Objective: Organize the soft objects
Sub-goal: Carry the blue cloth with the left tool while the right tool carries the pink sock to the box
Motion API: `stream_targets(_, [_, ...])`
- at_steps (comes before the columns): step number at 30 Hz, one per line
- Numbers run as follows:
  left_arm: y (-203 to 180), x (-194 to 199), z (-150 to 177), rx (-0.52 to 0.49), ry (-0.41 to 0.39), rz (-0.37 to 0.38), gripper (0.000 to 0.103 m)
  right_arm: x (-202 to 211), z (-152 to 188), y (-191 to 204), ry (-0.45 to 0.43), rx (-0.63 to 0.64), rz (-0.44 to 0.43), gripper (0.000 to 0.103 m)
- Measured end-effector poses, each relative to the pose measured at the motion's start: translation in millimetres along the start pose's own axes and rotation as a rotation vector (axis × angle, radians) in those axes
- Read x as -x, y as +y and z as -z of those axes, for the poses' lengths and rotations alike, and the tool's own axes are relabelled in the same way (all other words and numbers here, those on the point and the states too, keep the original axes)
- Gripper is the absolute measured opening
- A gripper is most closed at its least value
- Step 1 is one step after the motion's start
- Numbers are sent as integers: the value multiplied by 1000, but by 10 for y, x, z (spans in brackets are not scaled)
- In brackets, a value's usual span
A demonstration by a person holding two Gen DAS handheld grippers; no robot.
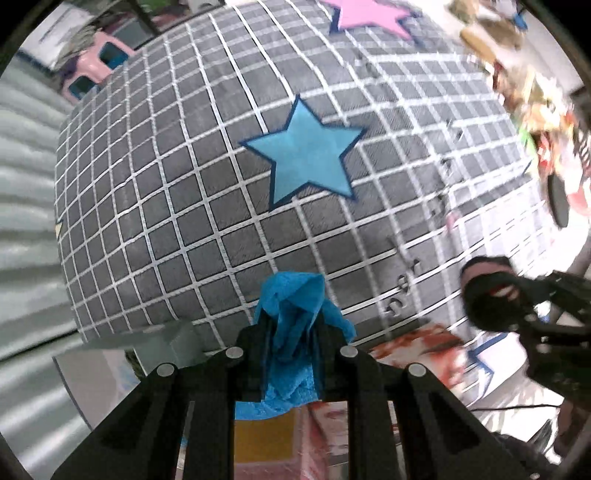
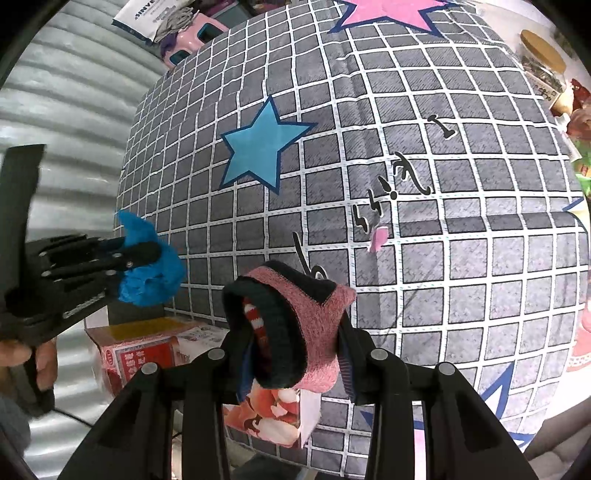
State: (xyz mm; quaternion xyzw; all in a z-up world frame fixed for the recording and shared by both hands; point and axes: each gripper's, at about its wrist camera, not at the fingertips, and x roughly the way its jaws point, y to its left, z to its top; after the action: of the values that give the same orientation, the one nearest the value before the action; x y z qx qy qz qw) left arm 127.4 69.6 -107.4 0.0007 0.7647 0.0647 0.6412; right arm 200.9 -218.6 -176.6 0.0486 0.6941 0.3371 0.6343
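Squeezing a crumpled blue cloth (image 1: 295, 332) tight between its black fingers, the left gripper (image 1: 291, 354) holds it up in the air over the edge of the table. In the right wrist view the same blue cloth (image 2: 151, 258) puffs out on both sides of the left gripper (image 2: 146, 254), and a hand (image 2: 33, 363) grips its handle. The right gripper (image 2: 295, 347) is clamped on a pink and black sock (image 2: 295, 328), which is also off the table. Under both lies a grey checked cloth (image 2: 461, 258) with a blue star (image 2: 260, 146) and a pink star (image 2: 388, 11) on it. A red and yellow box (image 2: 147, 345) sits just below the table's edge. A jar with a wooden lid (image 2: 543, 59) stands far off.
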Motion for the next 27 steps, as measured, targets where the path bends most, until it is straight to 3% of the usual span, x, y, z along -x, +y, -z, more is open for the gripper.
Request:
stream_targets(5, [-393,469,-4,41,-91,3,19,61,33,68,-16,4,24,39])
stream_targets(8, [-675,527,-95,59,-137,6,19,112,69,119,-26,9,40,39])
stream_targets(16, [-749,752,167,78,-190,77,20,243,232,253,-47,14,72,39])
stream_targets(27, [-614,1040,389,108,-275,92,20,377,376,608,-84,59,94,39])
